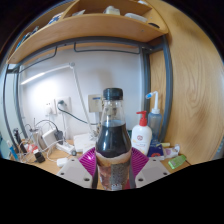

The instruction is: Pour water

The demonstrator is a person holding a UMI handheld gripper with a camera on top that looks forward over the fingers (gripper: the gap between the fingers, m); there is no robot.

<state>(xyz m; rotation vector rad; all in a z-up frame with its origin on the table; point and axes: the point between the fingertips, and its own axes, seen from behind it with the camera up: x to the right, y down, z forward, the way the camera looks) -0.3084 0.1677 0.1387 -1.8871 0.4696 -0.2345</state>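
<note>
Left of your fingers, cables and small clutter (35, 148) crowd the bench (62, 162). Between them stands one dark bottle (112, 140) with a black cap, upright; your gripper (113, 172) has both pink pads (89, 160) pressed against its sides. To its right you have one white pump bottle (142, 134), with one wooden shelf (85, 28) overhead.
</note>
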